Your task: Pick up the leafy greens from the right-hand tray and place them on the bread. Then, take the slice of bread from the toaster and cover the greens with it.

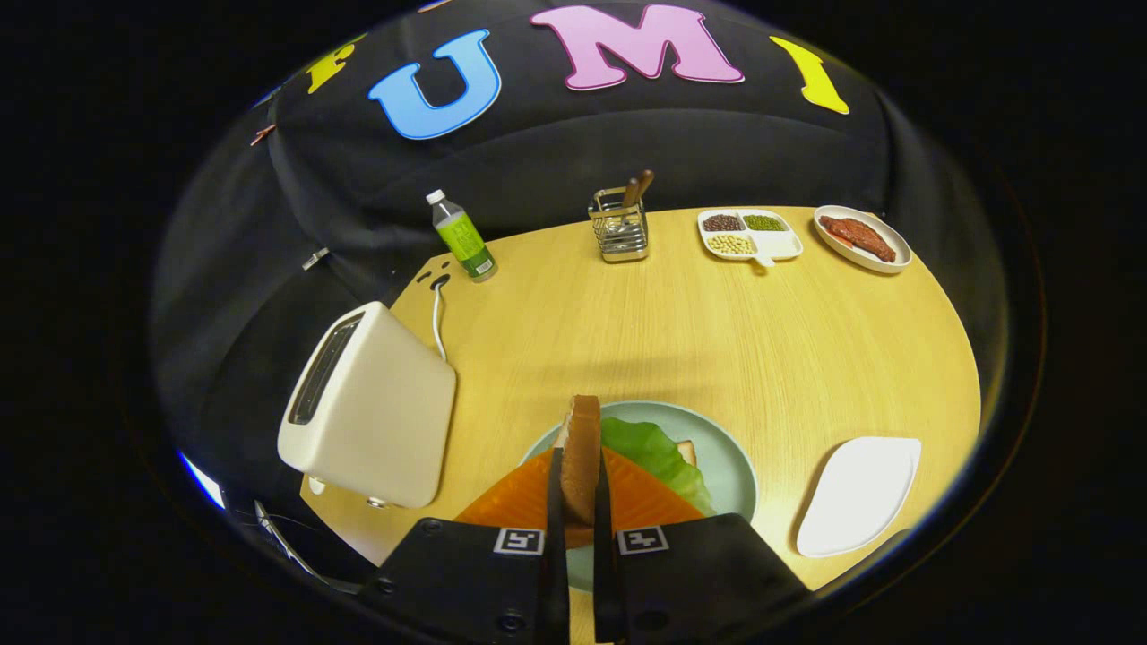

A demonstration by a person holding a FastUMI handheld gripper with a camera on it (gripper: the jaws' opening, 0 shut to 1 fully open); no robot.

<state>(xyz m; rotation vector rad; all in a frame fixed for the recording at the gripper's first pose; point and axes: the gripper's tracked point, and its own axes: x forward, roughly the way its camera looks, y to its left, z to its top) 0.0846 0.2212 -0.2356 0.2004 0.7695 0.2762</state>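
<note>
The gripper (579,488) is holding a slice of bread (581,457) on its edge; both fingers are pressing on its flat sides, so the gap between them is narrow. The slice is hanging over the pale green plate (730,457). On this plate the leafy greens (652,452) are lying on another bread (687,451), whose corner is showing beside the leaf. Left of the plate the white toaster (372,417) is standing. Right of the plate an empty white tray (858,493) is lying on the wooden table (699,322). Far beyond the plate are a bottle (461,235), a utensil rack (620,226), a divided dish (749,235) and a dish of meat (861,237).
</note>
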